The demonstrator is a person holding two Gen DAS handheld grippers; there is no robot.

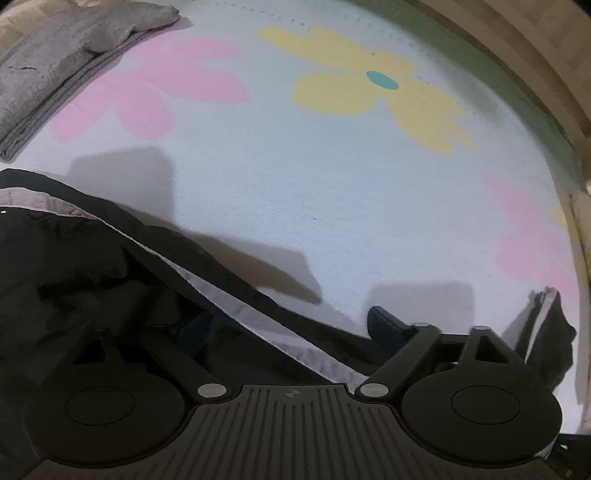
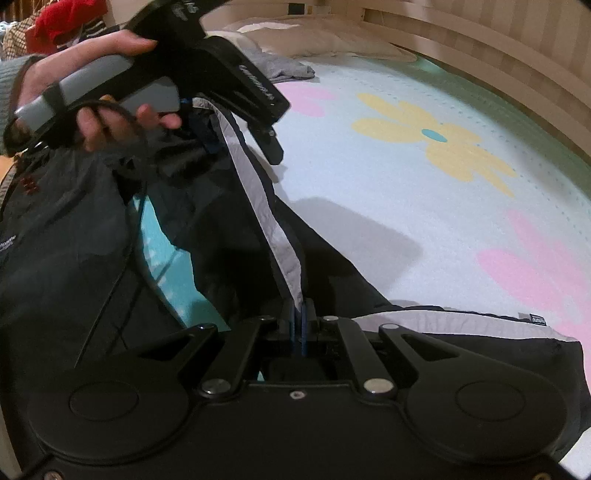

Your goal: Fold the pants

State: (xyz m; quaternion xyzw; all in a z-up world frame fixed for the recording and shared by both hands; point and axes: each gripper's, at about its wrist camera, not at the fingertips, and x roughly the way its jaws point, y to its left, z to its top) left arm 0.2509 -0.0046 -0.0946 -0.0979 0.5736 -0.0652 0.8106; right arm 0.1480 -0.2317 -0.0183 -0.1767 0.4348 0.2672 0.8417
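Note:
The black pants (image 2: 229, 229) with a grey side stripe (image 2: 266, 214) hang over a flower-print bed sheet (image 2: 406, 206). My right gripper (image 2: 299, 317) is shut on the stripe edge of the pants. In the left wrist view my left gripper (image 1: 291, 325) stands open, its right finger (image 1: 388, 326) in sight and its left finger hidden behind the black pants (image 1: 92, 266), whose striped edge (image 1: 236, 306) runs between the fingers. The left gripper also shows in the right wrist view (image 2: 271, 146), held by a hand at the pants' upper part.
Folded grey clothing (image 1: 59, 62) lies at the far left of the sheet (image 1: 295, 177). A pillow (image 2: 325, 44) and a wooden bed frame (image 2: 498, 55) lie beyond. Red and striped clothes (image 2: 62, 18) are piled at the upper left.

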